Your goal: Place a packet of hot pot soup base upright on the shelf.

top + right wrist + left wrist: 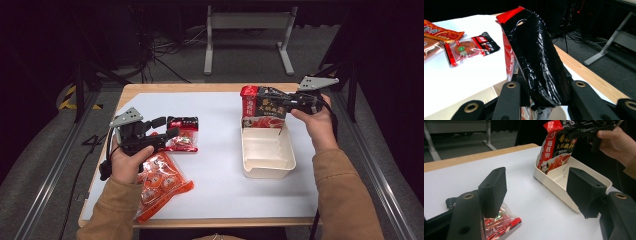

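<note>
the right gripper [272, 100] jaws hold the tall bag [262, 107] over the tray [267, 167]; it could tip out. the left gripper [162, 131] jaws gape, holding nothing.

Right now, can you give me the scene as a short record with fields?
work: putting a snack bag into the box
right gripper: holds the red and black bag upright, its lower end in the cream box
left gripper: open, above a small red packet
other things: orange packet on the white table
</note>
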Motion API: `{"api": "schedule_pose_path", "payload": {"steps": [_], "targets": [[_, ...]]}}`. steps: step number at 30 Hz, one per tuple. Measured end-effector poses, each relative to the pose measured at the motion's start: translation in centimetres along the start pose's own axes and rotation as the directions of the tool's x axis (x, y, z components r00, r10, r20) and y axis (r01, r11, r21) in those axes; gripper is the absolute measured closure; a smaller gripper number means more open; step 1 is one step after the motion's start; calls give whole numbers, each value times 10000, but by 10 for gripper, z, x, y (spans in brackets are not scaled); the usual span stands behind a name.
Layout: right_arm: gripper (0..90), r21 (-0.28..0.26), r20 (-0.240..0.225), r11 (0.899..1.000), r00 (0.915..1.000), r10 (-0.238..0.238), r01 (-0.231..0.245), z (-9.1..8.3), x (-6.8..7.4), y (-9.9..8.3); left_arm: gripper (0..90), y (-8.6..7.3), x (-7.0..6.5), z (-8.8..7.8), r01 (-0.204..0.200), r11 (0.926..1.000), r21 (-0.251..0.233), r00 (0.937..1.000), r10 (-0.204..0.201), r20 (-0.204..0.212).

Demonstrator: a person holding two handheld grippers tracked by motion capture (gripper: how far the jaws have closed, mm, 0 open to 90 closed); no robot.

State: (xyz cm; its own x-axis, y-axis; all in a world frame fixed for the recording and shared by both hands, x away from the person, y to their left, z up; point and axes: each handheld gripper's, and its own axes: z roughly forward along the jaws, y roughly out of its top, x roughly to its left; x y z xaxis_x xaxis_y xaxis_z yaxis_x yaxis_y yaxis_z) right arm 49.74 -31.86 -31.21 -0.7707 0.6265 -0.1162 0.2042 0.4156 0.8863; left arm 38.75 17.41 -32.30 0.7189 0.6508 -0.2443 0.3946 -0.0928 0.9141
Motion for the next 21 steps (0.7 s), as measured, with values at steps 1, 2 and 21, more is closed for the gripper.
{"api": "schedule_pose_path", "payload": {"steps": [1, 2, 21], "targets": [[711, 5, 18, 10000, 10000, 56, -56, 0, 0, -1, 335, 0, 0, 0, -6, 10000, 1, 10000, 6, -16], [711, -1, 27, 10000, 10000, 85, -85, -1, 0, -1, 335, 0, 0, 0, -11, 10000, 0, 10000, 11, -14], [403, 240, 401, 9907, 9903, 1330, -1340, -10, 0, -5, 331, -1, 5, -5, 11, 10000, 80, 9999, -10, -106]]}}
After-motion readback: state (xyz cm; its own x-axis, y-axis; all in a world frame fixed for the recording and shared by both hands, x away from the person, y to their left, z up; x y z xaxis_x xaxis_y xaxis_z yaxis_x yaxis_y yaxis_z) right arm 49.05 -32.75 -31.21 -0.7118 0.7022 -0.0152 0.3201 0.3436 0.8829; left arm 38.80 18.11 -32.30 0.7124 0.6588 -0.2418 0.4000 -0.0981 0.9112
